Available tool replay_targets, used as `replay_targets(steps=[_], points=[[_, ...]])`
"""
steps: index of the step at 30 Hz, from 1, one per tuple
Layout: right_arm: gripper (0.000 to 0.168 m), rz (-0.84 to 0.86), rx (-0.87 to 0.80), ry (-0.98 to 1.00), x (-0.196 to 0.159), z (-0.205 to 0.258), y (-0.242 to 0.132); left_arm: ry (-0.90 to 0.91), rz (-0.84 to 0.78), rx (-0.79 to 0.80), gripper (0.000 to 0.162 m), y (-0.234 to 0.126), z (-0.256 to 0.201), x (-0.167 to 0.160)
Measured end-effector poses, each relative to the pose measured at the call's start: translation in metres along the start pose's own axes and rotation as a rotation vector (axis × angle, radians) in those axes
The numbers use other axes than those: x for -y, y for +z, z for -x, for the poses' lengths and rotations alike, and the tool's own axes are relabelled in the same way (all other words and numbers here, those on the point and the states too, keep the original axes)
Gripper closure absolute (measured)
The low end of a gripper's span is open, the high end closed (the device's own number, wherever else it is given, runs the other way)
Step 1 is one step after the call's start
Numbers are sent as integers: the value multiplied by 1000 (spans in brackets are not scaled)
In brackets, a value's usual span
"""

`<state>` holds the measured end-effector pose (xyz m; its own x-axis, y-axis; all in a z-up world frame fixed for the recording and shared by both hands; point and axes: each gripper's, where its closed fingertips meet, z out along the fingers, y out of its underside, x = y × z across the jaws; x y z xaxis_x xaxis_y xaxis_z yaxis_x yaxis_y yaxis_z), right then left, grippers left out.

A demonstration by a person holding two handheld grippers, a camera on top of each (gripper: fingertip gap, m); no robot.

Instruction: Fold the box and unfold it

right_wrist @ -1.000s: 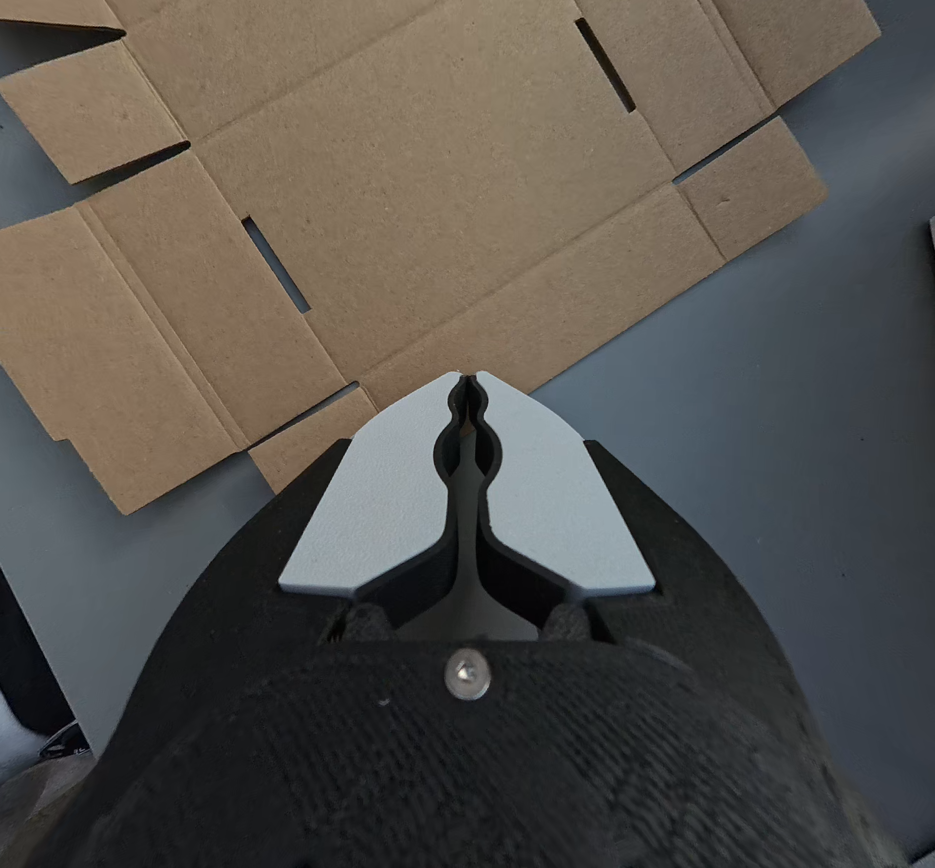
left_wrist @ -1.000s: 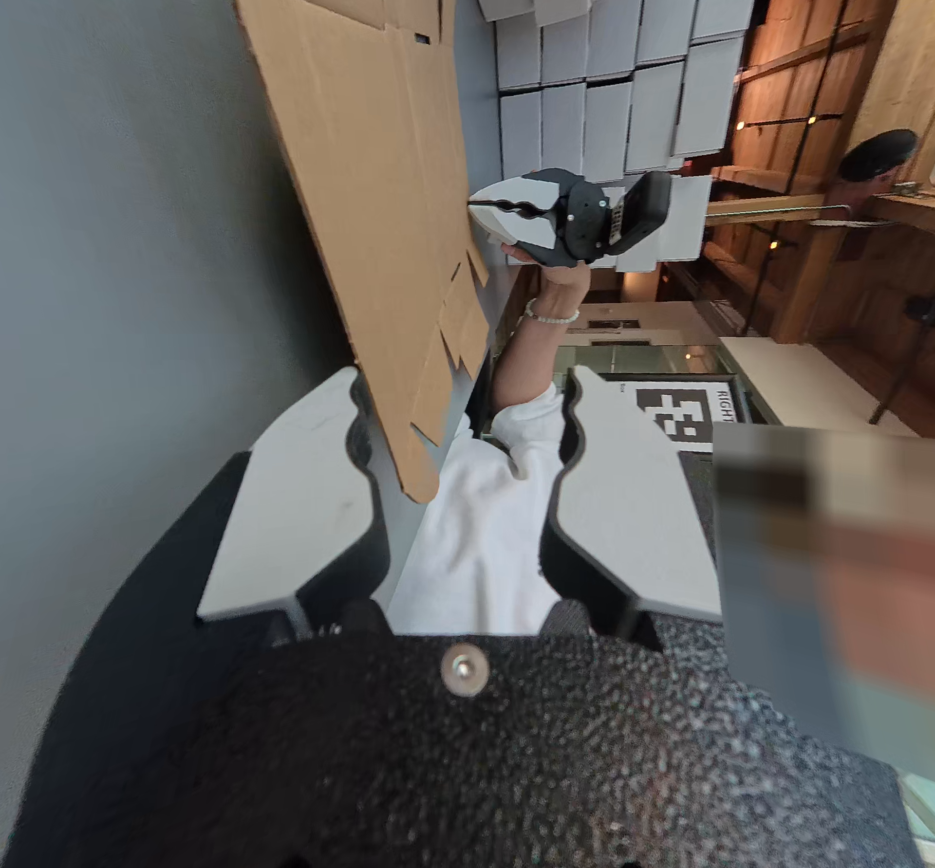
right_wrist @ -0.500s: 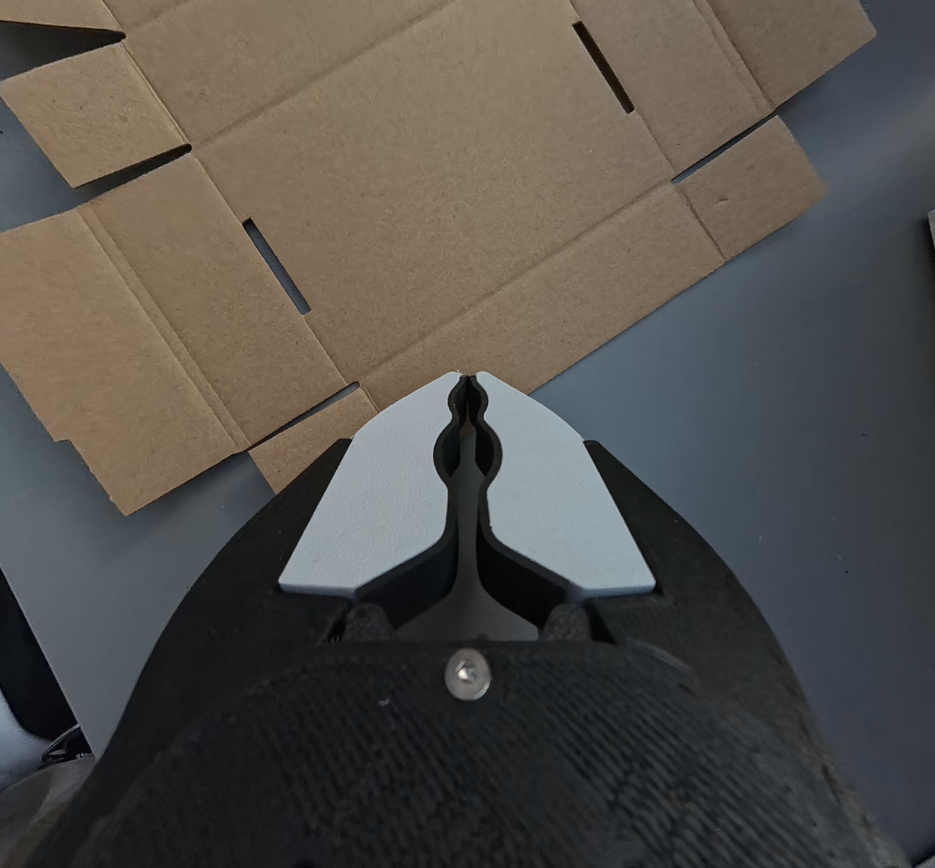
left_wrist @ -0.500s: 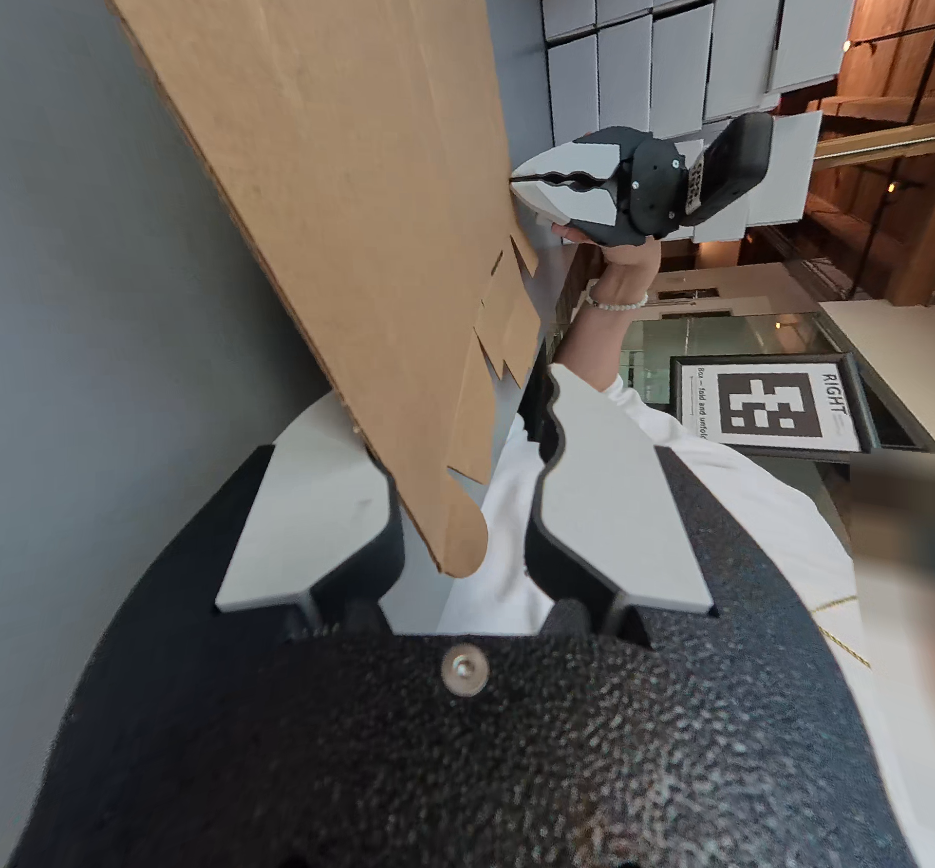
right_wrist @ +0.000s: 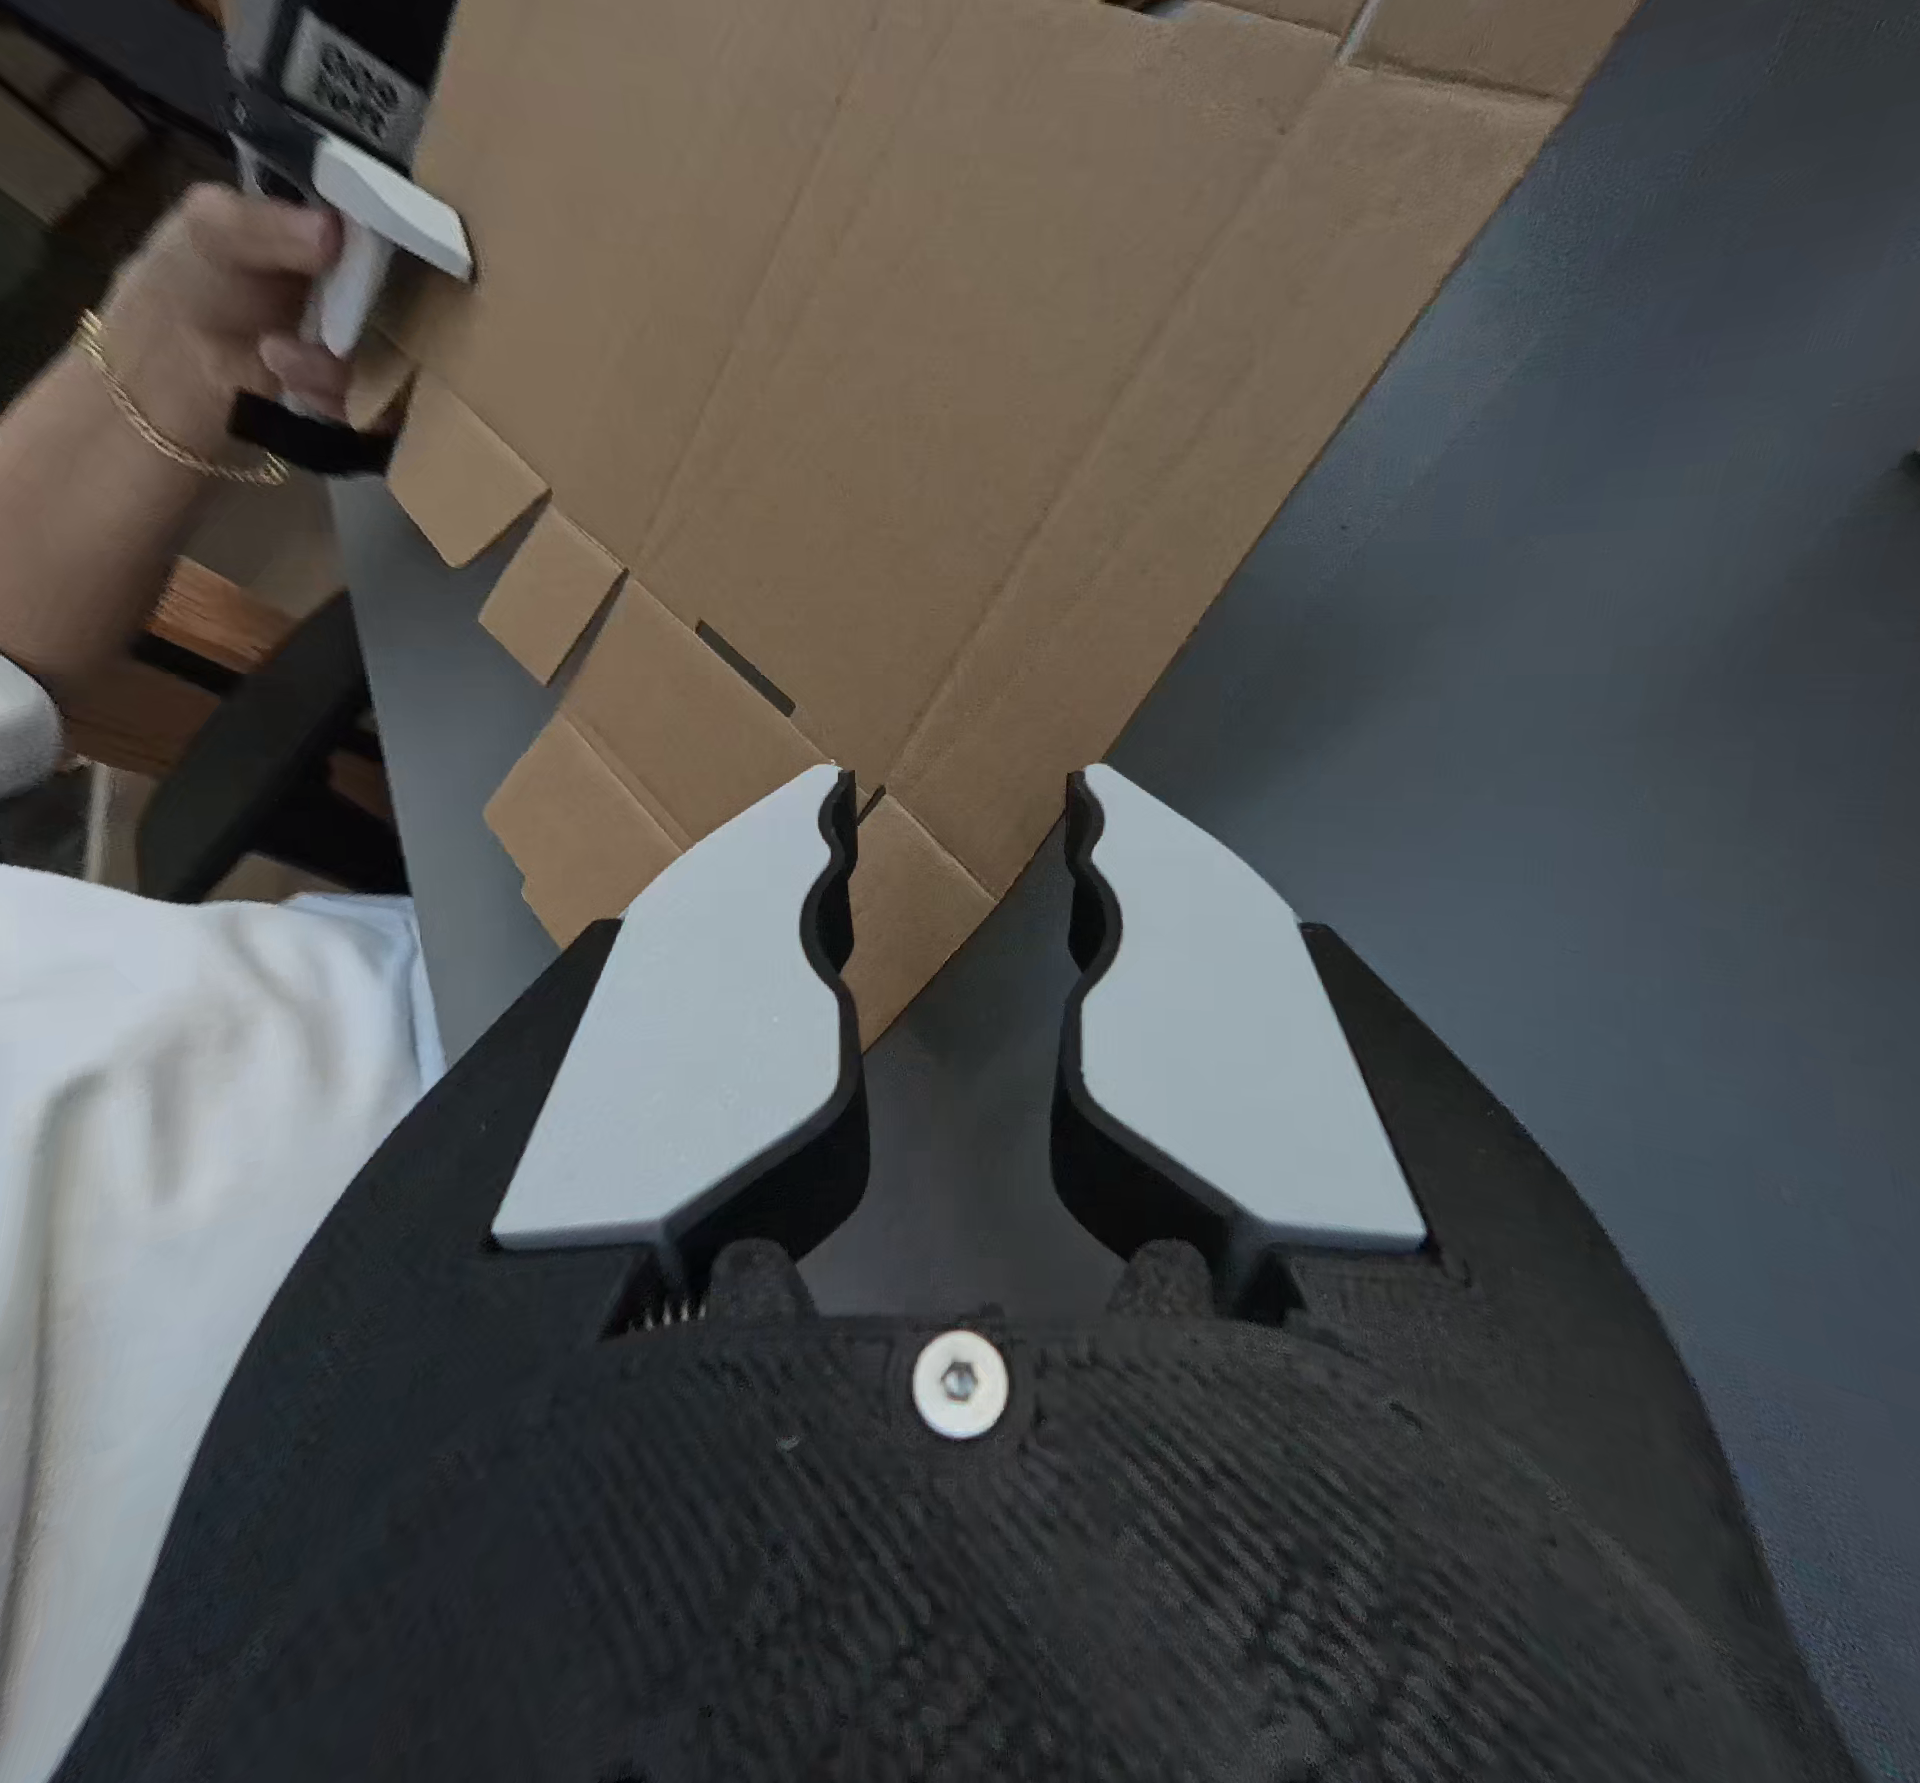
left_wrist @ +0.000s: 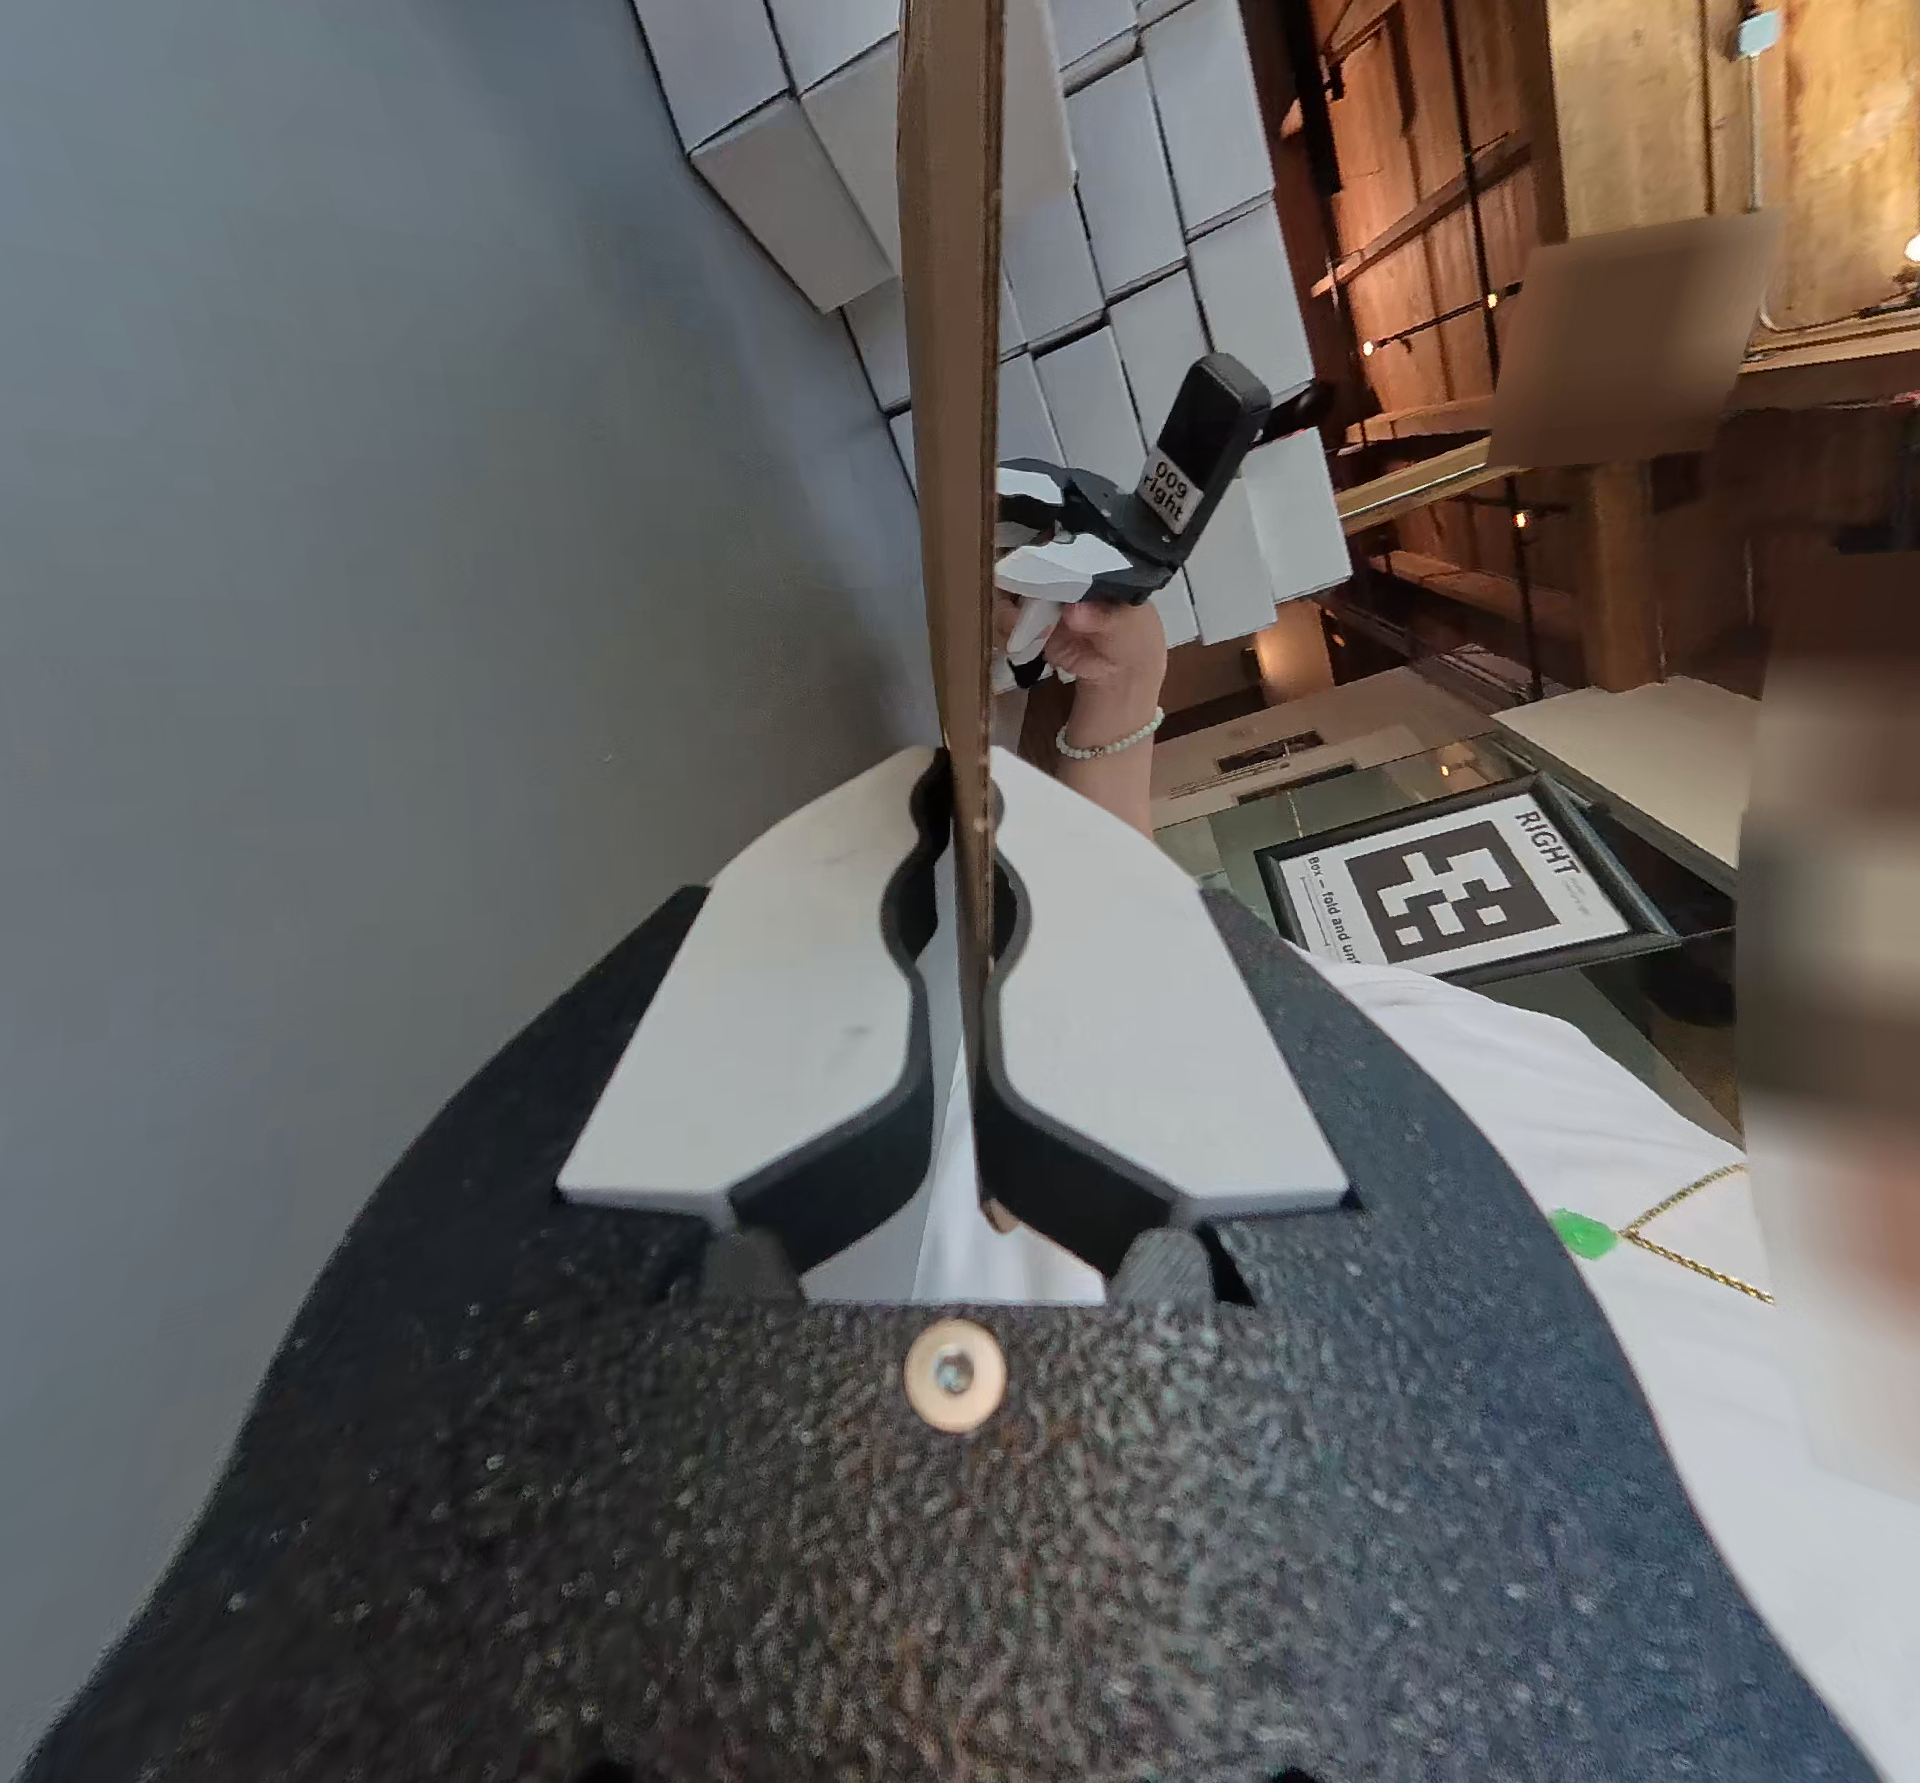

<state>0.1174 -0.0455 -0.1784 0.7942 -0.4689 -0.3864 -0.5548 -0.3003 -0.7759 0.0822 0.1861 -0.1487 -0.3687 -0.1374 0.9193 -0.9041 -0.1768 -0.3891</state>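
Left gripper: jaws closed on edge of flat cardboard box, sheet seen edge-on between them in left wrist view. Box unfolded, tilted up off grey table, one long edge resting on table surface. Right gripper: jaws partly open, empty, hovering over near corner flap of box, not touching as far as visible. Person's hand holds left gripper's handle. White boxes stacked behind table.
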Motion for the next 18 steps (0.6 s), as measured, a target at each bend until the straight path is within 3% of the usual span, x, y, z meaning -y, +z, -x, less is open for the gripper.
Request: replay_targets(steps=[1,4,11,14,16,18], points=[[130,-77,52,66,15,3,-6,20,-27,-35,160,-5,-5,3],[131,-211,176,204,47,10,-21,63,-91,-107,161,-16,-16,7],[129,-153,265,208,54,27,-14,149,-151,-136,161,-31,-24,3],[138,-134,304,233,55,33,-8,172,-127,-129,161,-30,-25,-5],[163,-107,340,225,53,38,-4,184,-123,-121,161,-30,-26,-7],[165,-79,344,224,51,38,-2,199,-138,-104,161,-31,-25,-6]])
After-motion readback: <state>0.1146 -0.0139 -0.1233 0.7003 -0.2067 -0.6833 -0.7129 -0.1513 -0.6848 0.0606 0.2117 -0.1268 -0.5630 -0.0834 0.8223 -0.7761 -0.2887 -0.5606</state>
